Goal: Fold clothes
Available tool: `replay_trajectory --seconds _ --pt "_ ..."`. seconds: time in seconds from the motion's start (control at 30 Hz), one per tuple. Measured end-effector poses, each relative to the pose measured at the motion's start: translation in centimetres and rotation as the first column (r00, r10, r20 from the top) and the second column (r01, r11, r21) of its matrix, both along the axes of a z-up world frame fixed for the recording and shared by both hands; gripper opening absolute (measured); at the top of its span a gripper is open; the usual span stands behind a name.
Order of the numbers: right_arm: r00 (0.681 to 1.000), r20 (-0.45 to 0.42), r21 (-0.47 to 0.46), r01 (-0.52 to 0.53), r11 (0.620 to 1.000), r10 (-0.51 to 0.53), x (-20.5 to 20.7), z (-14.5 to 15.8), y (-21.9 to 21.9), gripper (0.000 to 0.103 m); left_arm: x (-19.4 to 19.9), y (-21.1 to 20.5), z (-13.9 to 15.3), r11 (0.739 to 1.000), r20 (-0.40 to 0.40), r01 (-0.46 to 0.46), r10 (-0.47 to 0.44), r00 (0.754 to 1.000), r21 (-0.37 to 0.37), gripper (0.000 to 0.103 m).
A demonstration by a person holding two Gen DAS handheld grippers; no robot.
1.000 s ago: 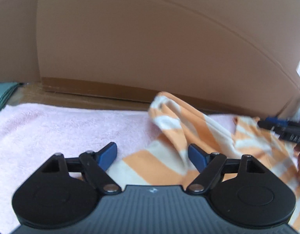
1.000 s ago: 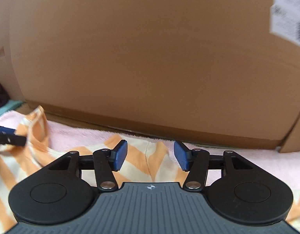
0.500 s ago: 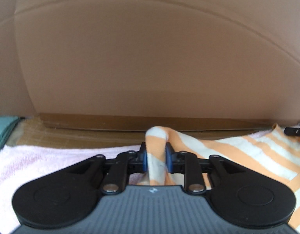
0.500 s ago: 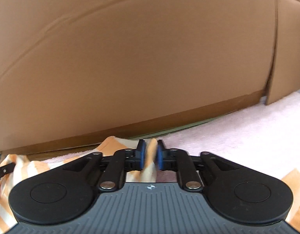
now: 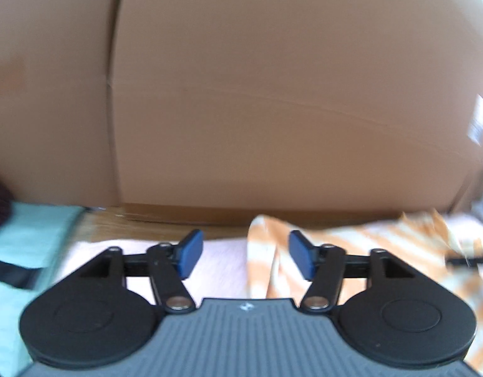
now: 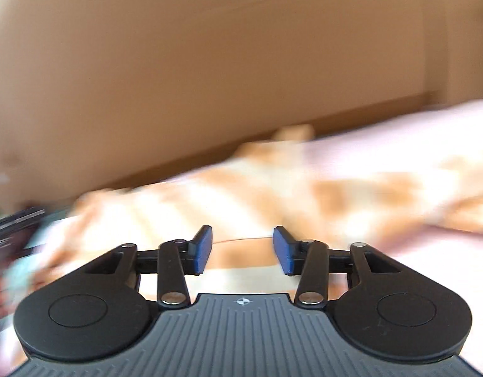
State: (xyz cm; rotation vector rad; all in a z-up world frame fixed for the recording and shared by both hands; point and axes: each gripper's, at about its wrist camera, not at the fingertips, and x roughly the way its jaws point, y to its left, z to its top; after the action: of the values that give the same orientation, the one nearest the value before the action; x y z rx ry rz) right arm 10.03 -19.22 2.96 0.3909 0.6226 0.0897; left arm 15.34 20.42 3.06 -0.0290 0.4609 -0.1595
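An orange-and-white striped garment (image 5: 361,245) lies on a pink towel (image 5: 222,260), its raised fold standing between my left gripper's (image 5: 245,259) spread blue pads, nearer the right pad (image 5: 299,259). The left gripper is open, and no pad visibly presses the cloth. In the right wrist view the same garment (image 6: 273,185) spreads, blurred, across the pink towel (image 6: 398,138). My right gripper (image 6: 242,249) hangs open just above it, holding nothing. The tip of the other gripper shows dark at the far right of the left wrist view (image 5: 468,260).
A brown cardboard wall (image 5: 273,94) closes off the back, its base running along the towel's far edge (image 6: 210,62). A pale green cloth (image 5: 24,238) with a black strap lies at the left. Both views are motion-blurred.
Both grippers were shut on folds of the striped garment half a second ago; both have opened and let it go. Both cameras have swung, the right one pulling back over the cloth.
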Motion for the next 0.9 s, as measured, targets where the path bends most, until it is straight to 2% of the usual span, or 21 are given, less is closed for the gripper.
replay_trajectory --seconds 0.03,0.07,0.17,0.23,0.3,0.4,0.5,0.57,0.6,0.63,0.73,0.8,0.9 --pt "0.999 0.004 -0.017 0.032 0.999 -0.031 -0.7 0.1 0.1 0.021 -2.0 0.5 -0.2 1.0 -0.001 -0.004 0.004 1.0 0.008 0.078" --pt "0.998 0.008 -0.034 0.062 0.998 -0.062 -1.4 0.3 0.3 0.026 -4.0 1.0 -0.5 1.0 -0.007 -0.013 0.013 1.0 0.007 0.081" --pt "1.0 0.022 -0.106 0.014 0.994 -0.011 -2.4 -0.1 1.3 0.031 -9.6 2.9 -1.7 0.999 -0.044 -0.05 0.049 0.998 -0.012 0.081" --pt "0.999 0.029 -0.155 -0.018 0.988 0.022 -3.2 -0.3 2.0 0.048 -11.9 5.1 -2.9 0.993 -0.082 -0.099 0.093 0.992 -0.072 0.08" --pt "0.998 0.034 -0.203 -0.049 0.978 0.057 -3.9 -0.5 2.7 0.051 -14.1 6.3 -4.0 0.978 -0.116 -0.136 0.118 0.986 -0.156 0.08" --pt "0.993 0.039 -0.274 -0.093 0.957 0.108 -5.0 -0.8 3.7 0.044 -16.0 8.6 -5.4 0.948 -0.166 -0.151 0.107 0.98 -0.282 0.081" --pt "0.994 0.051 -0.236 -0.079 0.969 0.093 -6.5 -1.6 3.1 0.05 -16.5 8.7 -5.6 0.932 -0.148 -0.165 0.122 0.981 -0.323 0.087" --pt "0.995 0.059 -0.21 -0.069 0.975 0.083 -7.5 -2.2 2.7 0.058 -15.6 7.7 -5.5 0.935 -0.139 -0.143 0.102 0.985 -0.325 0.087" --pt "0.995 0.063 -0.196 -0.065 0.978 0.078 -8.1 -2.5 2.5 0.046 -15.0 7.1 -5.4 0.94 -0.136 -0.133 0.095 0.986 -0.314 0.087" --pt "0.995 0.066 -0.183 -0.06 0.981 0.073 -8.6 -2.7 2.3 0.049 -14.4 6.4 -5.4 0.95 -0.128 -0.137 0.104 0.986 -0.282 0.086" --pt "0.995 0.077 -0.143 -0.046 0.989 0.058 -10.1 -3.5 1.7 0.05 -12.7 4.7 -5.6 0.977 -0.12 -0.179 0.166 0.979 -0.112 0.064" --pt "0.995 0.084 -0.117 -0.037 0.992 0.047 -11.2 -4.1 1.3 0.048 -12.4 4.5 -5.4 0.97 -0.125 -0.244 0.239 0.963 -0.023 0.058" --pt "0.995 0.094 -0.078 -0.023 0.997 0.03 -12.7 -4.9 0.7 0.046 -12.1 4.4 -5.2 0.934 -0.123 -0.344 0.355 0.927 0.102 0.063"
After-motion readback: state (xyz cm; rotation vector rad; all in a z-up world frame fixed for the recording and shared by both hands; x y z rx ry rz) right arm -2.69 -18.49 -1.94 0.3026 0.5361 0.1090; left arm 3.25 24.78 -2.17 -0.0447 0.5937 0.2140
